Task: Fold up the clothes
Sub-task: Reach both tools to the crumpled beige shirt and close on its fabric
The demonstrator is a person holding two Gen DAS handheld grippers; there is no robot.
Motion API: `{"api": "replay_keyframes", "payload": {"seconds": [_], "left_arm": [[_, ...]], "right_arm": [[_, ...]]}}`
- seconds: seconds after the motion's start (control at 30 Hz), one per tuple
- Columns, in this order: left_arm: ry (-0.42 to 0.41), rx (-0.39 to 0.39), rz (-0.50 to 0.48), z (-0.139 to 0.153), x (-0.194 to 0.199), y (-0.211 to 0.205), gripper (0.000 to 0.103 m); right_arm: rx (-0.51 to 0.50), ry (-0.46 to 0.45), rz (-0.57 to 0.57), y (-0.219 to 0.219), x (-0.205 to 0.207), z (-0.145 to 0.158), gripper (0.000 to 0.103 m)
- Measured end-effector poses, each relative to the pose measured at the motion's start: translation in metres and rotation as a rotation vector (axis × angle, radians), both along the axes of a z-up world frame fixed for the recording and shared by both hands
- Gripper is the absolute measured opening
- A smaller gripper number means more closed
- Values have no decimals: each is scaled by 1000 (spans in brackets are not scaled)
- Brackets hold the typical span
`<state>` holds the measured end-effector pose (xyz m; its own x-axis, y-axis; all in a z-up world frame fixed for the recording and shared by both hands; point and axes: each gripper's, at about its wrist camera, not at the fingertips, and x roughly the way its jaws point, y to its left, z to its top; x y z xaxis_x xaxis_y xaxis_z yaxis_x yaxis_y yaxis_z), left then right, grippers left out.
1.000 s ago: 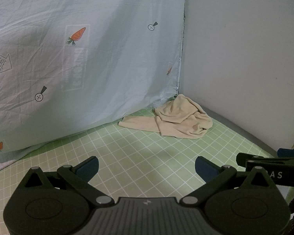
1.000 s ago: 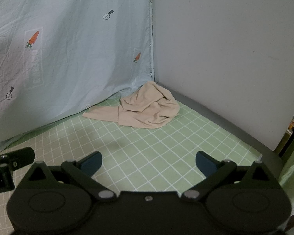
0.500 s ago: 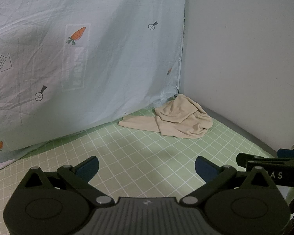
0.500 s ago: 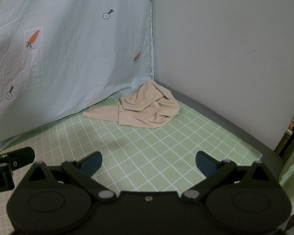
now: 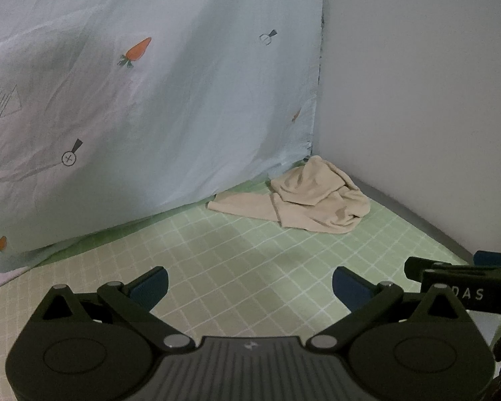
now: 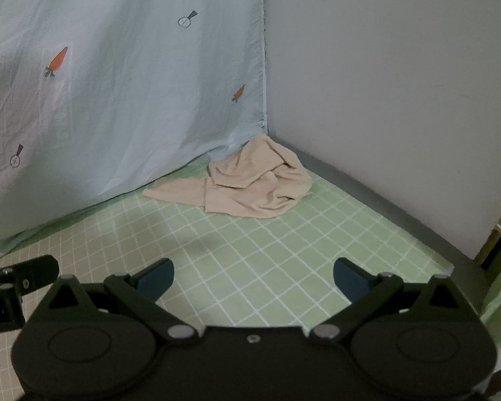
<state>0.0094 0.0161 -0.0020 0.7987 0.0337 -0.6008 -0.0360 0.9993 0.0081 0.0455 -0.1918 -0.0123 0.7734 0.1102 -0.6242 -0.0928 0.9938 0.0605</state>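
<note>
A crumpled beige garment lies on the green checked surface in the far corner, where the hanging sheet meets the wall; it also shows in the right wrist view. My left gripper is open and empty, well short of the garment. My right gripper is open and empty, also well short of it. The right gripper's side shows at the right edge of the left wrist view, and the left gripper's side shows at the left edge of the right wrist view.
A pale blue sheet with carrot prints hangs along the left and back. A plain grey wall closes the right side, with a grey ledge along its foot. The green surface's edge drops off at the far right.
Both grippers have moved slightly forward toward the garment. Both stay open and the garment has not moved.
</note>
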Motion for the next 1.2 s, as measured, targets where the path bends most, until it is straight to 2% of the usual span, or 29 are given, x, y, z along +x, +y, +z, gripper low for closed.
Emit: {"api": "replay_keyframes", "payload": {"seconds": [0.3,0.6,0.8,0.97,1.2], "left_arm": [[44,8,53,-9,27,8,103],[105,18,110,-22,80,7,103],[174,27,138,-39,139,4,103],[238,44,130,-64,204,1,103],[317,-6,118,-116,296,-5,103]], "right_arm": [[4,32,39,8,34,-10,103],[2,85,97,21,90,-30,103],[12,167,98,24,147,-61,103],[-10,212,62,22,205,-98,103],[-46,203,-10,9,291,-143,96]]}}
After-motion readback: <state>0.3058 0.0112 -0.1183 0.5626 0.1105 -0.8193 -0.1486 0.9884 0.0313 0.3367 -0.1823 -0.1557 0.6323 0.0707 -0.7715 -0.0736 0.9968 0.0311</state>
